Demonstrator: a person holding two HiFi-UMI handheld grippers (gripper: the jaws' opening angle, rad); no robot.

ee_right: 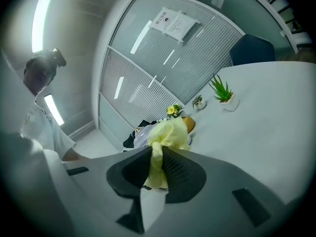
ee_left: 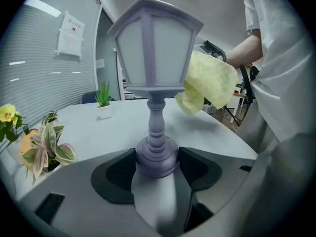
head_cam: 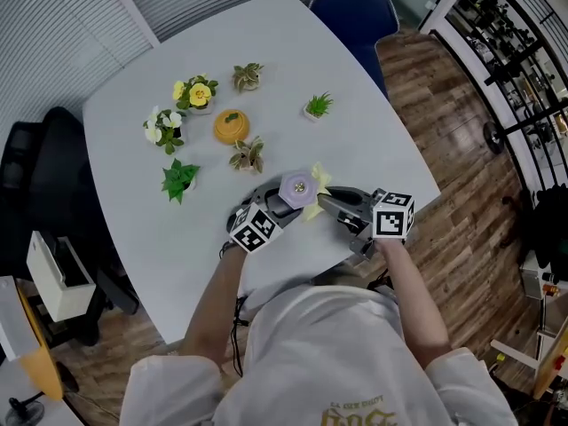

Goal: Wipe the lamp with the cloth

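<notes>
"Two hand-held grippers are at work here. What is the left one doing?"

"The left hand-held gripper (ee_left: 157,154) has its jaws set wide and pressed against both sides of the round foot of the lamp (ee_left: 155,48). The lamp stands upright right between its tips, with the stem and shade rising above them. I cannot tell whether the foot rests on the desk (head_cam: 177,238)."

"And further right?"

"The cloth (ee_left: 207,80), a loose yellow bunch, sits at the side of the shade that faces the right hand-held gripper (ee_right: 155,152) and seems to touch it. That gripper's jaws are pinched together on the cloth's tail, so the bunch sticks out just ahead of its tips."

"How would you wipe well from here?"

"As I judge it, one pane is being wiped. The push lands high on the shade, far above the grip, so the left jaws must hold the foot firmly or the lamp may tip or twist. Press lightly and let the soft bunch meet the pane, not the jaw tips. Stroke downward along the ribs. Then turn the lamp with the left gripper to offer the next pane rather than reaching round it. The potted plants (head_cam: 180,180) stand well beyond both tips and should not get in the way."
</notes>
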